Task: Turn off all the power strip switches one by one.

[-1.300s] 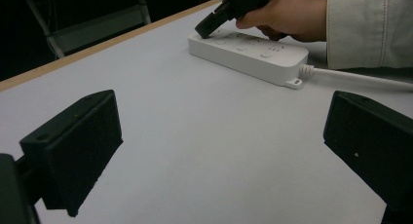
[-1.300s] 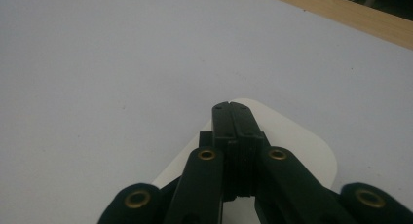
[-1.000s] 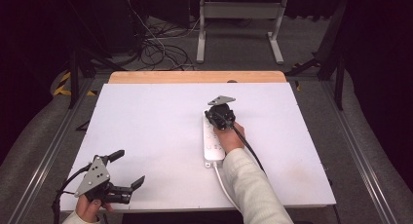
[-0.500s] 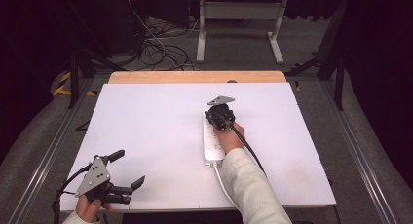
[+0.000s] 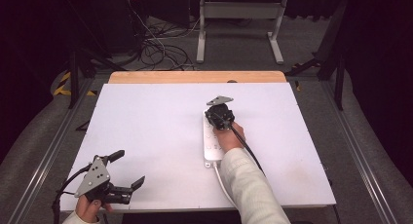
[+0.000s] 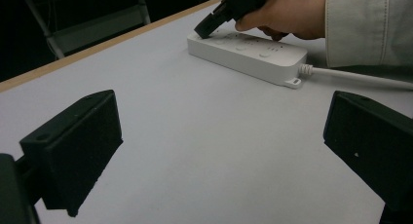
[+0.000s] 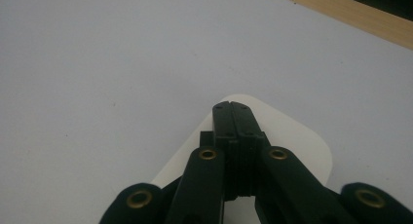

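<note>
Nearest the person, at the front left corner of the white counter (image 5: pixel 160 131), the left tool (image 5: pixel 127 171) is held low over the surface with its jaws spread wide and nothing between them. In the left gripper view the two black pads (image 6: pixel 78 146) stand far apart over bare counter. This tool sits where it sat a second ago, with the same gape.

Farther in, right of the middle of the counter, lies the white power strip (image 5: pixel 213 145), lengthwise away from the person, its white cord (image 5: pixel 225 185) running back toward the front edge beside the person's pale sleeve (image 5: pixel 248 185). The right tool (image 5: pixel 216 118) points down onto the far end of the strip, its jaws pressed fully together with nothing between them; the right gripper view shows the closed tips (image 7: pixel 232 109) over the strip's rounded end (image 7: pixel 302 141). Whether the tips touch the strip cannot be told. Compared with the earlier frames, neither the right hand (image 5: pixel 229 139), the tool nor the strip has shifted.

Beyond the counter's wooden far edge (image 5: pixel 195 77) are tangled cables (image 5: pixel 156 53) on the floor and a grey frame (image 5: pixel 238 24).
</note>
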`<state>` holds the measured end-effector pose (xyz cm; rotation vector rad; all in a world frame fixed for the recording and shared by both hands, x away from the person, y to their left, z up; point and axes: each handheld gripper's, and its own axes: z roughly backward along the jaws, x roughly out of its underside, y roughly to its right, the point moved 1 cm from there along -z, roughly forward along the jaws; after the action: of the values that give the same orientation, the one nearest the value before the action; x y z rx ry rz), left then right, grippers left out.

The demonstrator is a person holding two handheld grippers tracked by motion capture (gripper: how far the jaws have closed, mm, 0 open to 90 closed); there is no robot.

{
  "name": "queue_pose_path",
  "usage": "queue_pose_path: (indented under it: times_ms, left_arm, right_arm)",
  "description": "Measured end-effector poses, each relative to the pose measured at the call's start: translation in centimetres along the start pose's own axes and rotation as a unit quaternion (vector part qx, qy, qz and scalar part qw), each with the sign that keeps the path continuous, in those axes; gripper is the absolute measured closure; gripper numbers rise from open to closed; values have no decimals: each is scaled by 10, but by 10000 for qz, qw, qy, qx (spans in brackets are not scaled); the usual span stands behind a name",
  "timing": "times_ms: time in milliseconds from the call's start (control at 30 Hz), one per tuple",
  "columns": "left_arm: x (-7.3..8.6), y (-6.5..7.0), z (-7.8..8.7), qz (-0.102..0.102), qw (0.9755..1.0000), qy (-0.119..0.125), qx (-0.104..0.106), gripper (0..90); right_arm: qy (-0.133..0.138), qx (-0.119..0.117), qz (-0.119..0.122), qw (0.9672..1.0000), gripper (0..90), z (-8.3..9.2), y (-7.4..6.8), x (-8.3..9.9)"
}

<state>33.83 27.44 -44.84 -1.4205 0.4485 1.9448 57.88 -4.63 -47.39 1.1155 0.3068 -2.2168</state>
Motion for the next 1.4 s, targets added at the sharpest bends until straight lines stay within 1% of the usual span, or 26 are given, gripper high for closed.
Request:
queue_pose_path:
  times_ms: [100,167,200,233,300,333,367,433,467,500,567,600,667,700,733,800,867,900,967,1033,1067,1133,1200,1300,1333,1400]
  left_arm:
    - [0,-1,0,-32,10000,17,-17,10]
    - [0,-1,0,15,10000,16,14,10]
    - [0,-2,0,4,10000,24,-10,10]
    - [0,-2,-1,33,10000,34,-5,10]
    - [0,-2,-1,41,10000,4,1,10]
    - [0,-2,-2,59,10000,0,7,10]
    - [0,-2,-2,23,10000,7,5,10]
    - [0,-1,-1,40,10000,12,1,10]
    - [0,-2,-1,2,10000,20,-22,10]
    - [0,-2,-1,33,10000,33,-20,10]
    - [0,-2,-1,14,10000,21,-25,10]
    - [0,-1,-2,54,10000,17,-12,10]
    - [-1,-1,-3,24,10000,28,-25,10]
    - [-1,-1,-3,38,10000,-1,-10,10]
    - [-1,-1,-4,3,10000,-11,-13,10]
    - [-1,-1,-4,11,10000,-13,-8,10]
    - [-1,-2,-4,18,10000,-11,-4,10]
    - [-1,-2,-4,14,10000,-5,-13,10]
    - [-1,-3,-4,34,10000,6,-16,10]
    - [-1,-3,-4,38,10000,4,-10,10]
    - [-1,-3,-4,27,10000,7,-8,10]
    - [0,-2,-4,25,10000,-20,2,10]
    - [-1,-3,-4,39,10000,10,-8,10]
    - [-1,-2,-4,63,10000,0,4,10]
    - [-1,-3,-4,37,10000,8,-10,10]
    - [-1,-3,-5,28,10000,-7,-2,10]
  right_arm:
    - [17,-9,-16,10000,900,0,0,0]
    - [-50,-59,67,9999,900,1,0,-2]
    - [23,2,131,9999,900,4,-1,-4]
    - [60,-4,187,9998,900,6,-2,-5]
    - [340,-21,202,9992,900,12,-6,-8]
    - [485,-119,154,9986,900,16,-7,-12]
    - [592,-207,163,9979,900,20,-9,-15]
    - [628,-259,319,9972,900,29,-12,-21]
    - [657,-312,353,9967,900,34,-12,-23]
    - [708,-338,383,9962,900,39,-12,-25]
    - [784,-376,365,9955,900,49,-11,-26]
    - [818,-381,365,9953,900,54,-11,-27]
    - [860,-405,378,9947,900,61,-9,-27]
    - [878,-421,380,9945,858,64,-9,-28]
    - [873,-421,379,9946,850,66,-9,-28]
    - [902,-445,398,9941,829,69,-9,-28]
    - [949,-458,389,9937,785,71,-8,-29]
    - [959,-452,365,9937,748,72,-8,-29]
    - [975,-458,319,9937,643,73,-7,-29]
    - [1044,-484,276,9930,550,75,-5,-29]
    - [1074,-528,285,9924,509,76,-5,-29]
    - [1133,-601,280,9914,472,80,-4,-29]
    - [1195,-665,298,9902,438,85,-4,-29]
    - [1210,-786,332,9890,386,91,-2,-27]
    - [1208,-825,359,9886,365,93,-1,-27]
    - [1252,-947,405,9868,297,95,0,-25]
